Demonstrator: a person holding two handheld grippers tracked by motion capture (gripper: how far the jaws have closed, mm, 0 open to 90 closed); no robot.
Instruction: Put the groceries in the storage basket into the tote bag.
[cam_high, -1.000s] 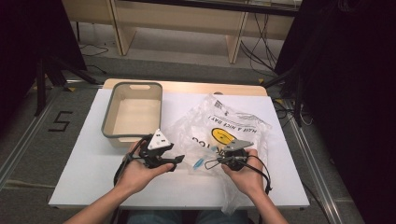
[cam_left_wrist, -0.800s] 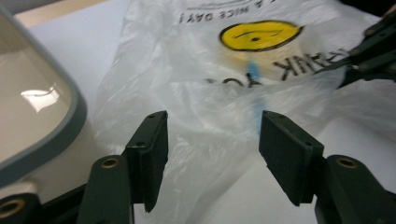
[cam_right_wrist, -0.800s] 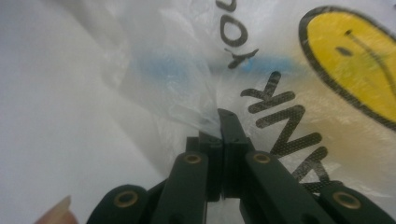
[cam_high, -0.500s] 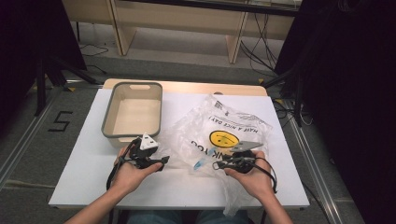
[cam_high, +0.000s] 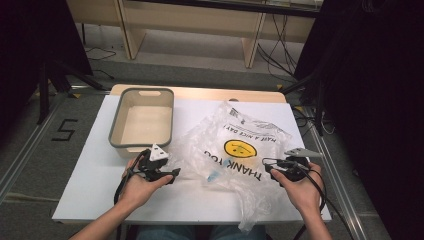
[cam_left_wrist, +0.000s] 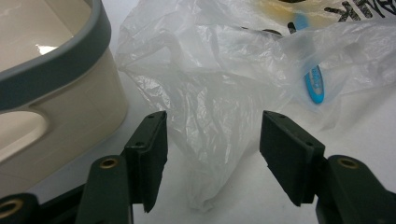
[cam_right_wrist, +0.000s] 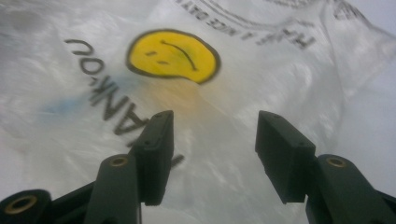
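Near edge: left gripper (cam_high: 176, 172) sits low over the white table (cam_high: 95, 170), jaws apart. A crumpled corner of the plastic bag (cam_high: 235, 150) lies between them in the left gripper view; pads not pressing it, nothing gripped.

Right gripper (cam_high: 267, 166) at the bag's right side, jaws have just been opening and now stand wide. In the right gripper view bag film lies below and ahead of them, and the pads clamp nothing. Cables trail from both grippers toward the near edge.

Bag: clear, crumpled, spread flat across the table's centre-right, one tail hanging past the near edge. Print: yellow smiley (cam_right_wrist: 173, 55), "THANK YOU", "HAVE A NICE DAY". A small blue item (cam_left_wrist: 314, 84) shows through the film near the bag's left part; can't tell what it is.

Mid table, left: beige tub with grey rim (cam_high: 116, 125), just beside the bag's left edge, close ahead of the left gripper. Tub looks empty inside.

Surface: white board over a wooden tabletop; wood strip (cam_high: 200, 93) shows along the far edge.

Beyond: grey floor, a "5" marked in tape (cam_high: 64, 130) left of the table, metal rails on both sides, loose cables (cam_high: 272, 55) on the floor. Far back, pale wooden furniture legs. Dark curtains flank both sides.
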